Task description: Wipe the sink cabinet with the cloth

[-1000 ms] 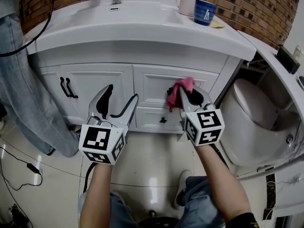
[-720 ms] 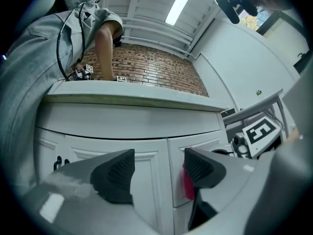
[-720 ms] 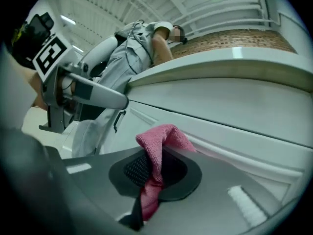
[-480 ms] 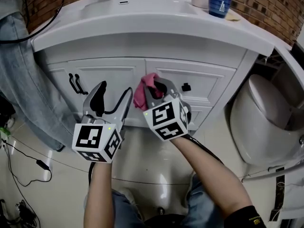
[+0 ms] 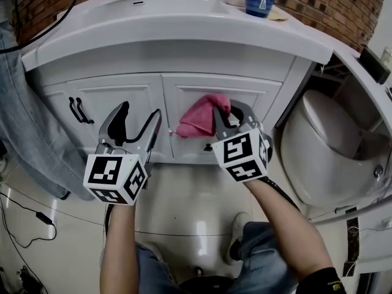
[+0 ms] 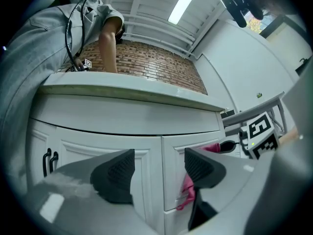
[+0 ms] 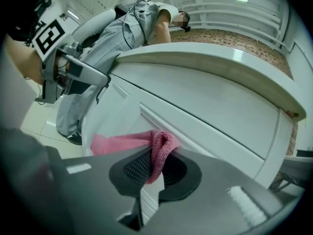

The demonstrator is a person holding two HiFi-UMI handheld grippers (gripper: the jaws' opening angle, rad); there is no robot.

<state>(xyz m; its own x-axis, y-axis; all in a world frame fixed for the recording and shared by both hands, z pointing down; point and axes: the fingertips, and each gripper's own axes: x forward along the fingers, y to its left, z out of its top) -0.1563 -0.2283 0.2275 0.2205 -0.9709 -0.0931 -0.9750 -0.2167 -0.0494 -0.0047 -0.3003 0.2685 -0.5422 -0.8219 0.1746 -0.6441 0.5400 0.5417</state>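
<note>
Pink knitted cloth [image 5: 199,118], bunched into a soft wad, is being pinched in the right gripper [image 5: 228,114], whose jaws are closing on a folded ridge of the fabric. In the right gripper view the fold is standing up between the two dark ribbed pads, showing a coarse looped weave, while the rest of the cloth is trailing away to the left as a flatter, paler pink tail. In the head view that wad is pressing against the upper drawer front of the white panelled sink cabinet [image 5: 122,97], just right of the seam between the door and the drawer stack, with a thin loose end hanging from its lower left edge.

The left gripper [image 5: 139,115] is hovering in front of the cabinet door, near the cloth but apart from it. Its jaws are standing wide apart with nothing between them; in the left gripper view only the white door panel is showing through the gap, and the pink cloth is appearing beyond the right-hand jaw.

Two black bar handles [image 5: 76,110] are sitting upright on the door at the left. A blue cup [image 5: 260,0] is resting on the white sink surface [image 5: 184,23] above, in front of a red brick wall [image 5: 331,5]. A white toilet [image 5: 318,146] is standing to the right of the cabinet, and a person in grey trousers [image 5: 24,121] is standing at its left on the glossy tiled floor [image 5: 184,207].
</note>
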